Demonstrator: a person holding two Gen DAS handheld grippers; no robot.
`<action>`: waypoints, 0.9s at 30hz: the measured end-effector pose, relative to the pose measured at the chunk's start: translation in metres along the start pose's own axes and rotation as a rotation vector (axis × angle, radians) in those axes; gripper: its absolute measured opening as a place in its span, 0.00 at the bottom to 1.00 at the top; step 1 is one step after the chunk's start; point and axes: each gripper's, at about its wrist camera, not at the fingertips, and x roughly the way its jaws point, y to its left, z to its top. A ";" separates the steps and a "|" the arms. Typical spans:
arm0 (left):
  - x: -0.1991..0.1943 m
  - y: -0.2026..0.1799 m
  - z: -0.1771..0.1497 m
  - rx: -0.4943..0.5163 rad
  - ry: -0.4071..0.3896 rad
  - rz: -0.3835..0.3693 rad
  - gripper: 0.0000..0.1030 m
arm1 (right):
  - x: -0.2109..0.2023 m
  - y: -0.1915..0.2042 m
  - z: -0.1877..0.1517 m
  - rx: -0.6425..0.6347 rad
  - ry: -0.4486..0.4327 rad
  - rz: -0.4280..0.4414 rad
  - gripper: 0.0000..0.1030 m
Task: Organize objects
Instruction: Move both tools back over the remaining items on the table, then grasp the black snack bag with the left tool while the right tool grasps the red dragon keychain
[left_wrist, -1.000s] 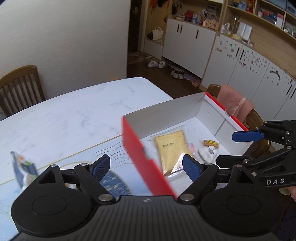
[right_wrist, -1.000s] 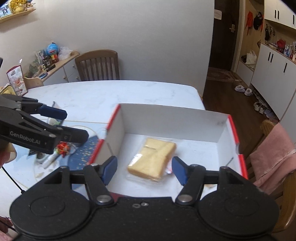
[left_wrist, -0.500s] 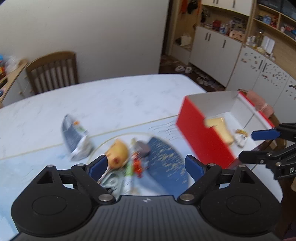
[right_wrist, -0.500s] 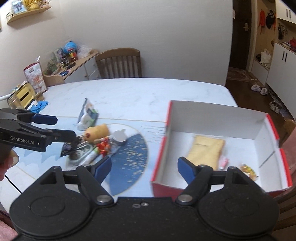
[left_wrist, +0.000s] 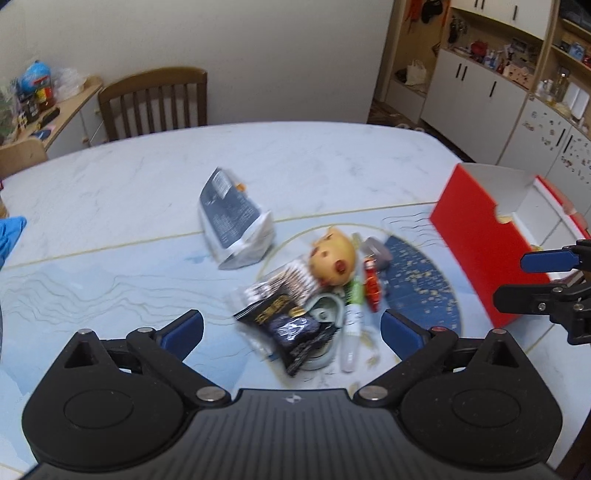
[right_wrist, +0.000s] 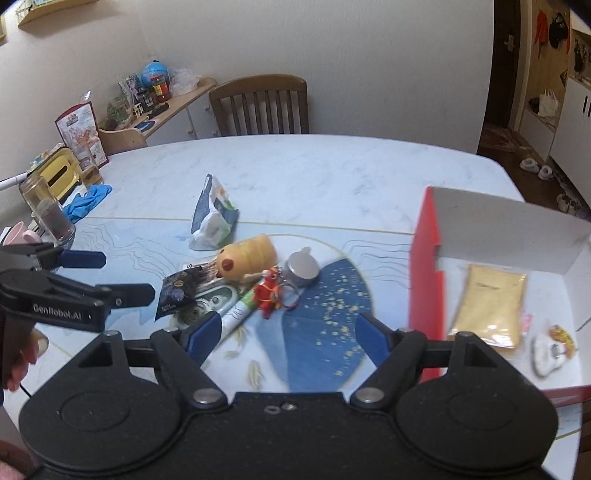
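I am looking down at a big table (right_wrist: 332, 173) with a pile of little things in the middle. My left gripper (left_wrist: 291, 326) is above the pile, and its jaws are opening wide with nothing between them. Right below it is a black snack packet (left_wrist: 284, 317) that lies on top of a round tin (left_wrist: 321, 354). Next to that is a white and green pen (left_wrist: 352, 314). A yellow toy (left_wrist: 334, 260) sits just behind them, touching the pile. A small red toy (right_wrist: 267, 293) with rings lies beside the pen, and a little silver can (right_wrist: 301, 269) is just behind it. A white and dark bag (left_wrist: 236, 229) lies a bit away from the pile, farther back on the table. My right gripper (right_wrist: 282, 332) is let go too, with its blue pads apart and empty, and it hangs over the blue round part of the table mat (right_wrist: 325, 314). The red box (right_wrist: 424, 280) stands on the right side of the table. Inside it I see a yellow packet (right_wrist: 487, 302), a small white thing (right_wrist: 546, 356) and a small candy (right_wrist: 563, 336). A wooden chair (right_wrist: 260, 105) stands behind the table.
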 end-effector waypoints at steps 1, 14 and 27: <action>0.003 0.004 -0.001 -0.005 0.003 0.001 1.00 | 0.005 0.003 0.001 -0.001 0.003 -0.003 0.77; 0.042 0.014 -0.002 0.009 0.020 0.013 1.00 | 0.067 0.017 0.011 0.017 0.063 -0.041 0.77; 0.075 0.011 -0.003 -0.004 0.068 0.094 1.00 | 0.115 0.013 0.025 0.112 0.115 -0.035 0.77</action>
